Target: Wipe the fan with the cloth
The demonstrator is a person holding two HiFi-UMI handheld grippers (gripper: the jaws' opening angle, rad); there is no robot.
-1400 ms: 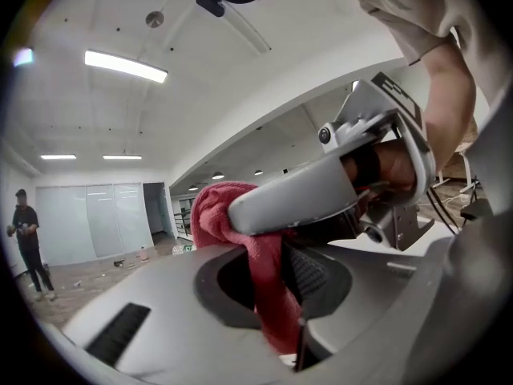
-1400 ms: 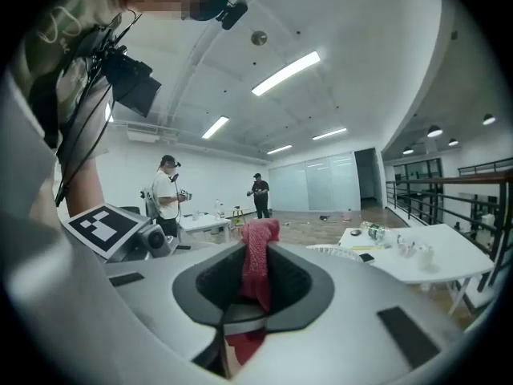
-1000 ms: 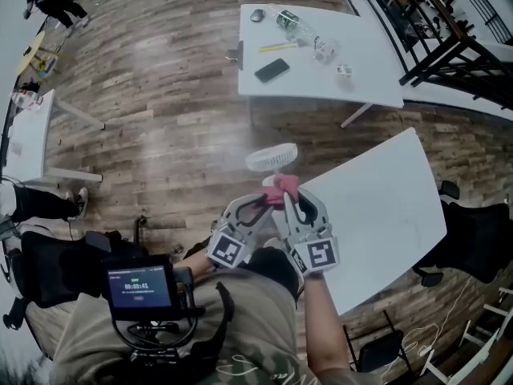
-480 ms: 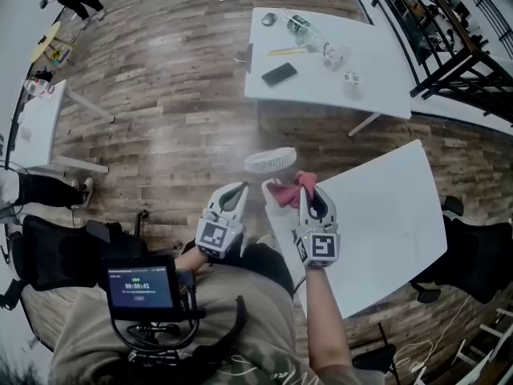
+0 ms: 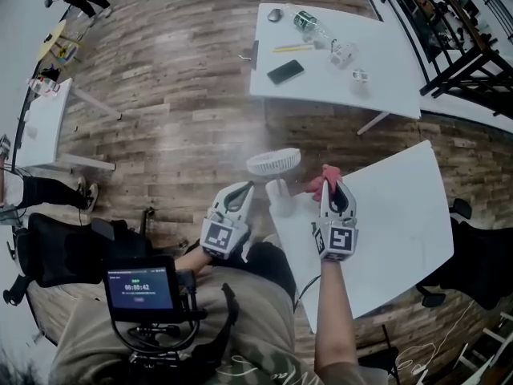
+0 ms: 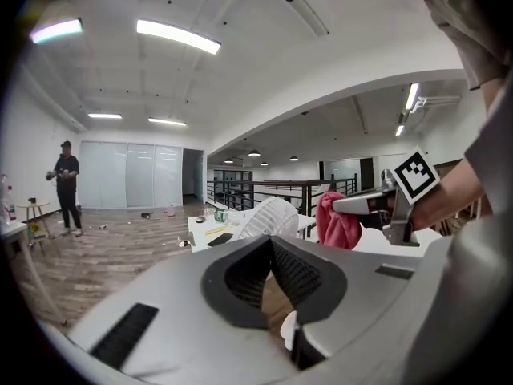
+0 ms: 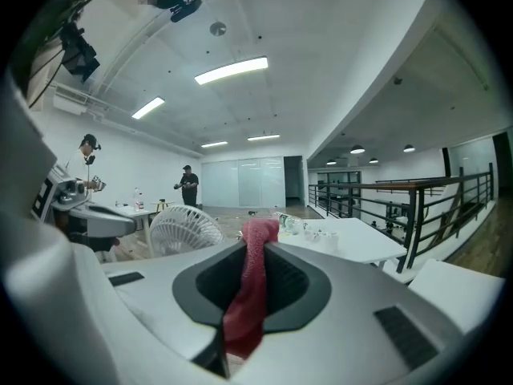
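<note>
With our left claw (image 5: 243, 189) closed on nothing and our right claw (image 5: 334, 189) clamped on the red cloth (image 5: 321, 180), we should sweep the cloth lightly across the white fan (image 5: 273, 164) at the bench (image 5: 393, 215) corner, so that it does not tip.

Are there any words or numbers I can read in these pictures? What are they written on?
Small screen at the person's chest: a row of digits like a timer, too small to read for sure.
Bottle on the far table: label too small to read.
Cubes on the left gripper and right gripper: black-and-white square patterns only, no letters or numbers.
</note>
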